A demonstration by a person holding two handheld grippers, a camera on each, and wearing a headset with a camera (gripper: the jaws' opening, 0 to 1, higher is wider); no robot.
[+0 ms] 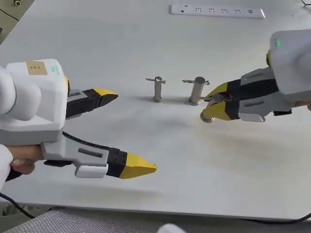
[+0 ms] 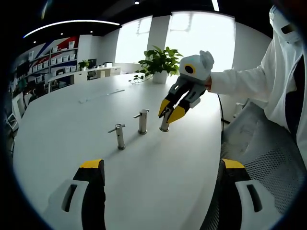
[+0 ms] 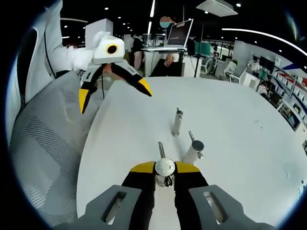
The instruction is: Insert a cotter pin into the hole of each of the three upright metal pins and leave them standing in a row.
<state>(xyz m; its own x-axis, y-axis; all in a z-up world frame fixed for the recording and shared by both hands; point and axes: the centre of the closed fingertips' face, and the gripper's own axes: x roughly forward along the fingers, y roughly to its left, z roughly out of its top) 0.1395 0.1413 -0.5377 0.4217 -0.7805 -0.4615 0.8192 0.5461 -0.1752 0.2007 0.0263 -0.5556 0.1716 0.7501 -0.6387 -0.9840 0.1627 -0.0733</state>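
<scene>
Two upright metal pins (image 1: pixel 158 90) (image 1: pixel 196 92) stand side by side on the white table (image 1: pixel 97 48), each with a cotter pin (image 1: pixel 156 80) (image 1: pixel 194 81) through its top. My right gripper (image 1: pixel 212 103) is shut on a third metal pin (image 1: pixel 208 115), just right of the row and low over the table. That third pin (image 3: pixel 164 167) sits between the jaws with a thin cotter pin (image 3: pixel 161 149) sticking out. I cannot tell whether it touches the table. My left gripper (image 1: pixel 129 131) hangs open and holds nothing, left of and nearer than the row.
A white power strip (image 1: pixel 217 10) lies at the table's far edge. The table's near edge (image 1: pixel 146 209) runs along the bottom. A potted plant (image 2: pixel 160 60) stands at the table's far end, and a mesh chair (image 2: pixel 268 163) is beside the table.
</scene>
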